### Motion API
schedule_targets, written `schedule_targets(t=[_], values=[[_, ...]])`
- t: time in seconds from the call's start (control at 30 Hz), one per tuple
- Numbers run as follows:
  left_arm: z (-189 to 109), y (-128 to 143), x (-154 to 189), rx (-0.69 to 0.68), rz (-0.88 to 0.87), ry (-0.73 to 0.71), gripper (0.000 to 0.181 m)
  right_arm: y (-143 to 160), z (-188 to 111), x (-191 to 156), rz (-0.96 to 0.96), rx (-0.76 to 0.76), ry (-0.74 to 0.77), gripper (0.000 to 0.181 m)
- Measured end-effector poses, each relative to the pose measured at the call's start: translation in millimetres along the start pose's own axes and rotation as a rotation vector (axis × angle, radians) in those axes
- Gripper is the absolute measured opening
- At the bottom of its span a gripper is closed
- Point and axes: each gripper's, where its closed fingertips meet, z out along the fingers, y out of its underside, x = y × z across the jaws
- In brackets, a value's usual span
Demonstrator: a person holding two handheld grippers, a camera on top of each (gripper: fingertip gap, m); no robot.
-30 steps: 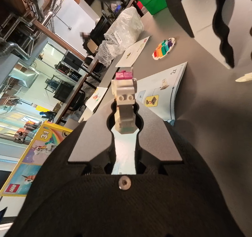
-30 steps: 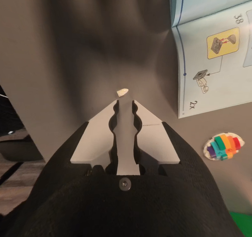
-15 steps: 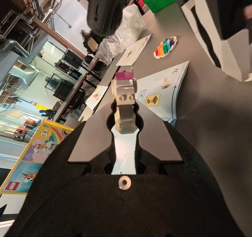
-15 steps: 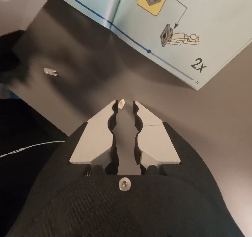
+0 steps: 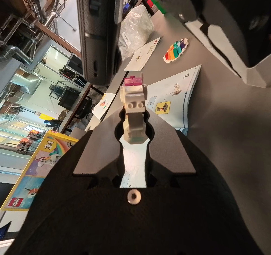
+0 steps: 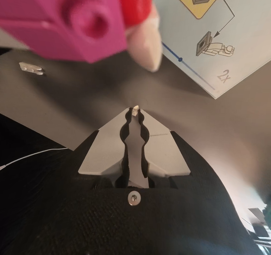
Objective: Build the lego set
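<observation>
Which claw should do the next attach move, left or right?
Right, probably. The right claw pinches the small white piece at its tips, and the pink top of the model looms close ahead. The left claw is shut on the model, so it should just hold steady.

— From where does the left wrist view look?
— From behind its own left gripper [image 5: 134, 112], rolled sideways and low over the grey table [image 5: 220, 137], facing across it toward the far room; the right gripper [image 5: 220, 32] looms close at the top edge.
— And the right wrist view?
— From behind the right gripper [image 6: 134, 111], pointed steeply down and very near the table [image 6: 190, 130]. The magenta-topped model [image 6: 61, 21] is so close that it blurs.
— What do they share?
— The open instruction booklet [image 5: 174, 101] [image 6: 220, 39], the model [image 5: 134, 99] and the table.
</observation>
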Motion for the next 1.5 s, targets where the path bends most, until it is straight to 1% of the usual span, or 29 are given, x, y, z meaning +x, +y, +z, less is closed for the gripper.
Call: schedule_targets(t=[0.03,0.13,0.2,0.3,0.37,0.47,0.53,0.6,0.67,0.73,0.8,0.9,1.07,1.13,1.27,1.37,1.5], values=[[0,0,0,-0.001,0.002,0.000,0.023,0,0,0,-0.004,-0.003,0.011,0.006],[0,0,1,0.002,0.001,0.004,0.023,0,0,0,-0.032,0.010,0.038,0.005],[0,-1,1,0.008,0.002,0.003,0.023,-1,0,0,-0.057,0.056,0.043,0.005],[-1,-4,2,0.016,0.015,0.003,0.023,-4,-5,6,-0.076,0.216,0.052,0.005],[-2,-7,4,0.024,0.026,0.003,0.024,-14,-24,6,-0.055,0.429,0.012,0.005],[-3,-15,8,0.042,0.044,0.005,0.024,-31,-79,4,-0.048,0.877,-0.048,0.005],[-4,-20,13,0.058,0.051,0.013,0.024,-34,-118,-2,-0.069,1.180,-0.101,0.005],[-5,-25,18,0.073,0.061,0.024,0.024,-32,-147,-14,-0.084,1.429,-0.195,0.005],[-7,-32,20,0.094,0.079,0.018,0.024,-31,-162,-24,-0.096,1.596,-0.285,0.005],[-11,-41,20,0.131,0.092,-0.001,0.024,-31,-167,-31,-0.118,1.712,-0.338,0.005],[-15,-48,18,0.165,0.106,-0.029,0.024,-32,-168,-37,-0.148,1.789,-0.372,0.005],[-21,-57,12,0.216,0.122,-0.078,0.024,-31,-171,-38,-0.185,1.889,-0.372,0.005],[-36,-72,2,0.315,0.167,-0.177,0.024,-21,-178,-44,-0.258,1.990,-0.467,0.005],[-40,-77,2,0.345,0.185,-0.195,0.024,-18,-178,-46,-0.283,1.994,-0.496,0.005],[-44,-84,4,0.370,0.210,-0.210,0.024,-18,-176,-47,-0.296,1.989,-0.499,0.005],[-43,-83,5,0.366,0.205,-0.205,0.024,-18,-173,-46,-0.296,1.990,-0.502,0.005],[-42,-81,4,0.359,0.197,-0.205,0.024,-20,-168,-47,-0.315,1.971,-0.470,0.005]])
